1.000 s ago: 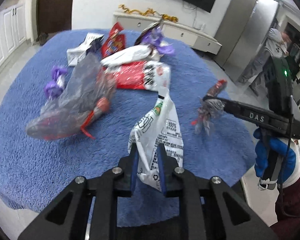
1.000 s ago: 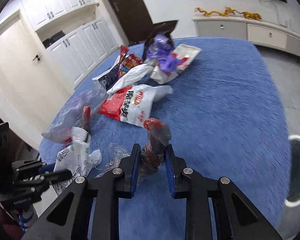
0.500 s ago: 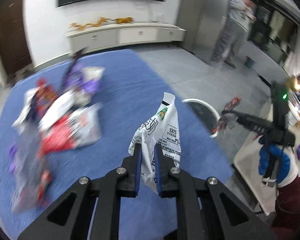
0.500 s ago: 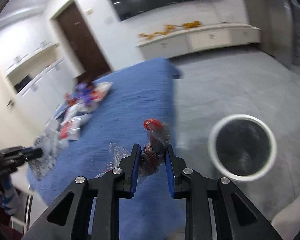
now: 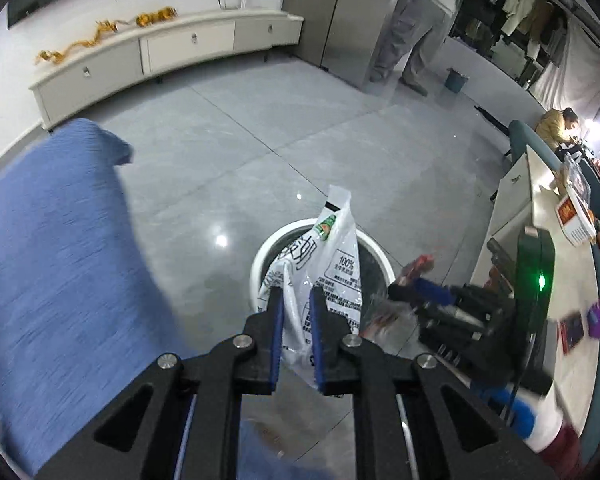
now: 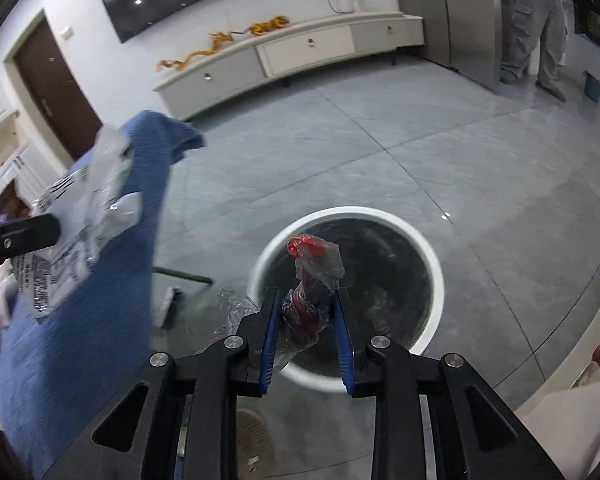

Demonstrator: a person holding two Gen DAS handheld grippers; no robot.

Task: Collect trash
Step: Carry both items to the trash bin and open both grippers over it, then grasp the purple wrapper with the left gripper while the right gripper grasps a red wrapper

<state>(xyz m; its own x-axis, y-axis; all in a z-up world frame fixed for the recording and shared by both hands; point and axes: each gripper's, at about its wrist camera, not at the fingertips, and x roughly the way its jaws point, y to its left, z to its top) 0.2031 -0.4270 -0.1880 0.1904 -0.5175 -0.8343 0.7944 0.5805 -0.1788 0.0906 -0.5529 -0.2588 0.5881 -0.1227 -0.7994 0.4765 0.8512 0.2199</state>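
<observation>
Both grippers have swung away from the blue cloth-covered table [image 5: 52, 264] since a second ago, so the pile of wrappers is out of frame and the round white trash bin [image 6: 432, 264] sits right under them now. That bin stands on the grey tiled floor [image 6: 480, 148], dark inside with a thick white rim.

Over it, the right gripper [image 6: 305, 320] has its blue pads pinched onto a crumpled clear wrapper with red and dark bits [image 6: 314, 276], which sticks up between the jaws and lines up with the bin's opening.

Same deal in the left wrist view: the left gripper [image 5: 296, 320] is clamped narrow on a white printed snack bag [image 5: 334, 264], and the bag stands upright in front of the bin's rim [image 5: 260, 264].

Off to the side there's a long white cabinet [image 6: 300, 52] against the wall and someone in grey trousers [image 5: 412, 28] by a steel fridge [image 5: 336, 8].
</observation>
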